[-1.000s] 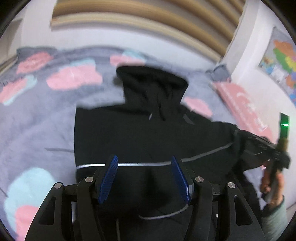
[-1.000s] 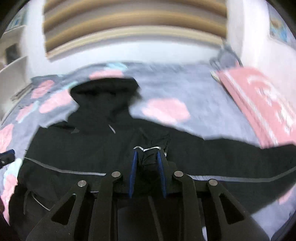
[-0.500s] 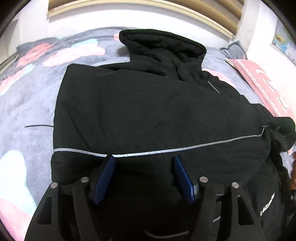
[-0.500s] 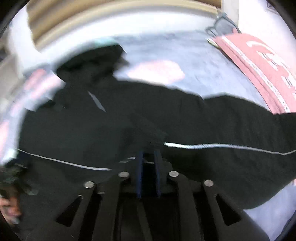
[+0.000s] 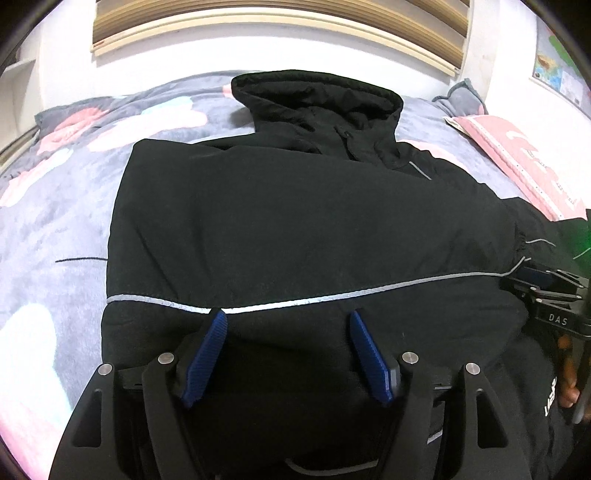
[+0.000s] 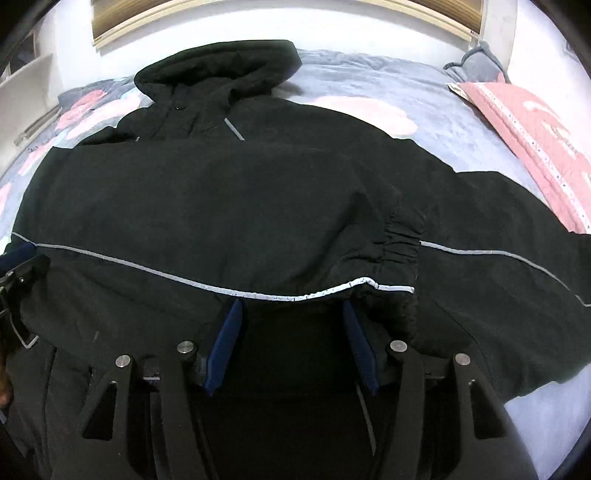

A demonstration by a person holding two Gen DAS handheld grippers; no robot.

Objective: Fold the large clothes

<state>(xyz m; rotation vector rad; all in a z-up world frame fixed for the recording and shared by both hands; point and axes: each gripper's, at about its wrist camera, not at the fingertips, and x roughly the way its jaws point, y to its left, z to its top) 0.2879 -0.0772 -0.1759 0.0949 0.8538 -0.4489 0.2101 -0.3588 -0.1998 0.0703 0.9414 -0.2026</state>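
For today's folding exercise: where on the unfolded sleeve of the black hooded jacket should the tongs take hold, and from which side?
Grip the far sleeve near its outer end, coming from the jacket's right. It lies flat and stretched out over the blanket, while the other sleeve's elastic cuff is already folded across the body. The right tongs are open and nearest.

On my feeds I see a bed covered by a grey blanket [image 5: 70, 206] with pink, white and pale blue cloud-like patches. A pink pillow [image 5: 517, 155] with white markings lies at its right side, and a grey cushion [image 5: 461, 98] sits just beyond it, against the wall. A wooden slatted headboard [image 5: 277, 18] runs across the white wall behind the bed. I can make out a colourful map [image 5: 557, 70] on the right-hand wall, and white shelving [image 6: 33, 85] at far left.
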